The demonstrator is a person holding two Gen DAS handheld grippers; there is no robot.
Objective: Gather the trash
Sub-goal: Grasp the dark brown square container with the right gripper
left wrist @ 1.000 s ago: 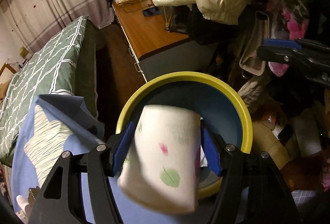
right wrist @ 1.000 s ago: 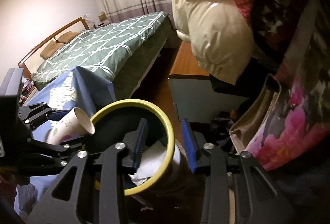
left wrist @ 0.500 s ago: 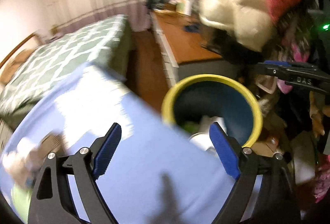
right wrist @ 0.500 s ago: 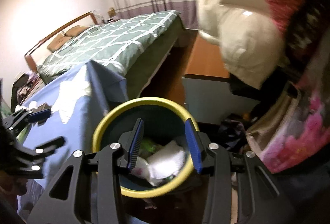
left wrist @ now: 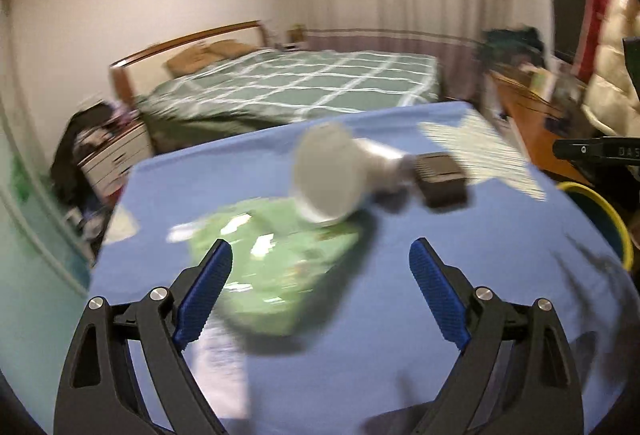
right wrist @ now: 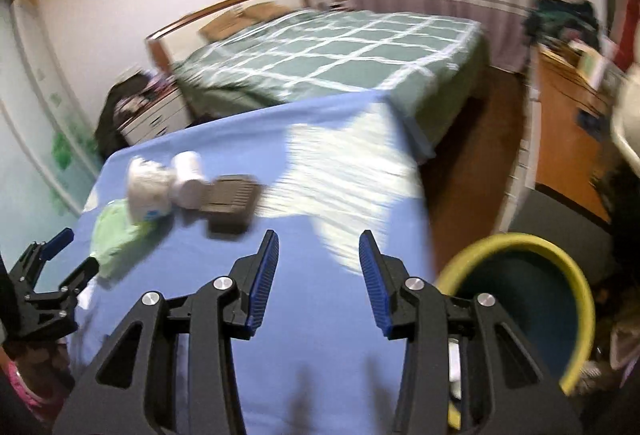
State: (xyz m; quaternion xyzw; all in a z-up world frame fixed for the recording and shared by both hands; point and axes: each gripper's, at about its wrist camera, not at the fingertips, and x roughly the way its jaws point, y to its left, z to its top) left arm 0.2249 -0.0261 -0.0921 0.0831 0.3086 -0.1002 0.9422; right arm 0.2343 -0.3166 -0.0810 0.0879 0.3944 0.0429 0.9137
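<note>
On the blue-clothed surface (left wrist: 460, 275), a bit ahead of the left tool (left wrist: 320, 287), there's a little cluster of trash waiting: a green wrapper (left wrist: 276, 259), a white paper cup (left wrist: 332, 175) lying on its side on the wrapper's far edge, and what looks like a second white cup (right wrist: 188, 175) tucked behind it. A dark brown combed thing (left wrist: 440, 179) sits right beside them; can't tell if that's trash or not.

Both tools are spread wide and carrying nothing. The right tool (right wrist: 318, 271) hovers over the surface near the yellow-rimmed bin (right wrist: 576, 315), which stands just off the surface's right edge.

What I'd worry about: the wrapper is thin and crinkly, so pinching it flat against the cloth could snag the cloth too. And since the cup rests partly on it, tugging the wrapper first would probably send the cup rolling, maybe off the edge. Going for the cup first seems safer, though a sideways paper cup crushes or squirts out if it's squeezed off-centre. Everything's pretty motion-blurred, so finer details are a guess.

The wrapper looks shiny with pale patches; the cup is plain white from this end, mouth facing the left camera.
</note>
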